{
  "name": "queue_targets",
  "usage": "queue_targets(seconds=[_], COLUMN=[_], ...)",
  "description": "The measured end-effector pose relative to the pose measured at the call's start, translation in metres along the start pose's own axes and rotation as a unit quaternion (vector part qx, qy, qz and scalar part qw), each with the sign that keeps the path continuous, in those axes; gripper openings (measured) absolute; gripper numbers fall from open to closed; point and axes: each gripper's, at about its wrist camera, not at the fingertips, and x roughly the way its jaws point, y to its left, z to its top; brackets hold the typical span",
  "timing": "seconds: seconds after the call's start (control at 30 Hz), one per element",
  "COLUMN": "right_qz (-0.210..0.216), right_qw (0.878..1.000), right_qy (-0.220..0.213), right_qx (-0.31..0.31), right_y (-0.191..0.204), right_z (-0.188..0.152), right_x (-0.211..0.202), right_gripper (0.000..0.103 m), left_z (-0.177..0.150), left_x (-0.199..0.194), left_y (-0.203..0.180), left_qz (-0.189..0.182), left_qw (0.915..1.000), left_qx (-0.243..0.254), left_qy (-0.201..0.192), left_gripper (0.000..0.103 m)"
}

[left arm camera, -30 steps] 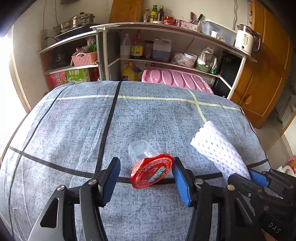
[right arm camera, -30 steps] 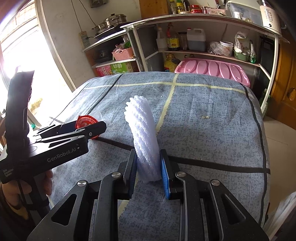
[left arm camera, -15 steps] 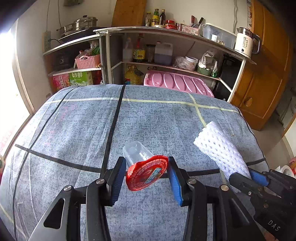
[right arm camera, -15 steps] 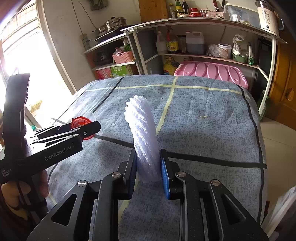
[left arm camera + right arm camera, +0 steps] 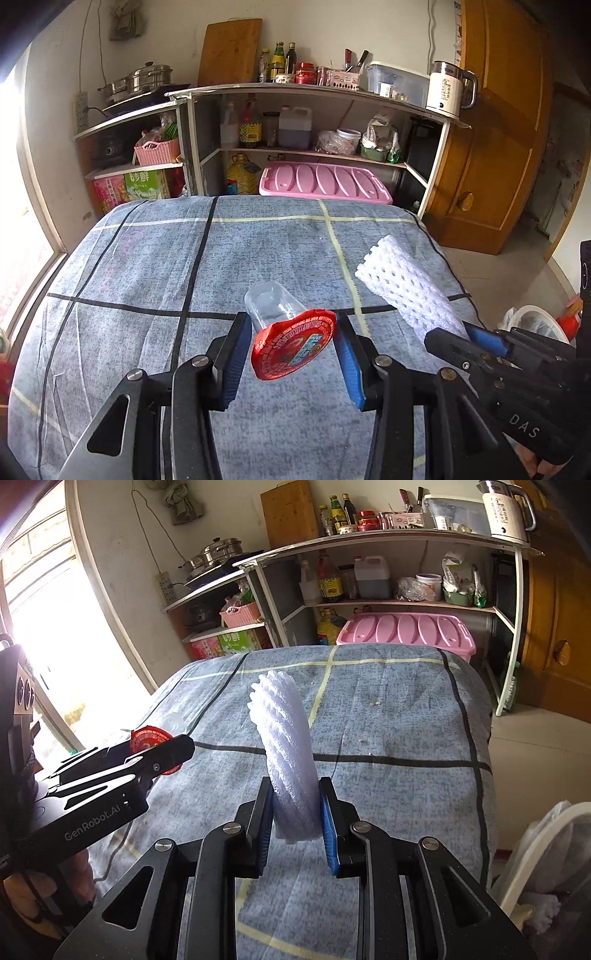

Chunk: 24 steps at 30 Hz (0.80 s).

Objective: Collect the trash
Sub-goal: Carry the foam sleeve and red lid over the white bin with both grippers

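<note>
A clear plastic cup with a red foil lid (image 5: 291, 338) hangs above the blue checked cloth, pinched between the blue pads of my left gripper (image 5: 293, 352). In the right wrist view the same cup (image 5: 151, 738) shows at the left, behind the black left gripper (image 5: 162, 753). A white foam net sleeve (image 5: 286, 753) stands up from my right gripper (image 5: 295, 821), which is shut on its lower end. From the left wrist view the sleeve (image 5: 406, 291) and the right gripper (image 5: 469, 338) sit at the right.
The cloth-covered table (image 5: 147, 288) fills the foreground. Behind it stand shelves (image 5: 295, 92) with bottles, pots and a kettle, and a pink bin lid (image 5: 325, 182). A wooden door (image 5: 495, 147) is at the right. A white bin with a bag (image 5: 546, 878) sits low right.
The left jaws closed on the red-lidded cup and lifted it off the cloth. Both grippers rose and drew back, with the foam sleeve still in the right one.
</note>
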Motion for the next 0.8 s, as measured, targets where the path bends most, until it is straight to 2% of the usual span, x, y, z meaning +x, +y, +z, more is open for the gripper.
queue_targets(seconds=[0.43, 0.8], right_qz=[-0.027, -0.067], right_qw=[0.997, 0.992], right_qy=[-0.048, -0.079], right_qx=[0.046, 0.078], right_y=[-0.027, -0.061], right_z=[-0.031, -0.055], right_x=[-0.087, -0.151], right_gripper=[0.025, 0.025], left_z=[-0.019, -0.031], left_x=[-0.063, -0.087], left_y=[-0.069, -0.133], left_qz=[-0.05, -0.097], left_qw=[0.9973, 0.9914], left_qx=[0.042, 0.079], left_qy=[-0.032, -0.039], left_gripper=[0.046, 0.046])
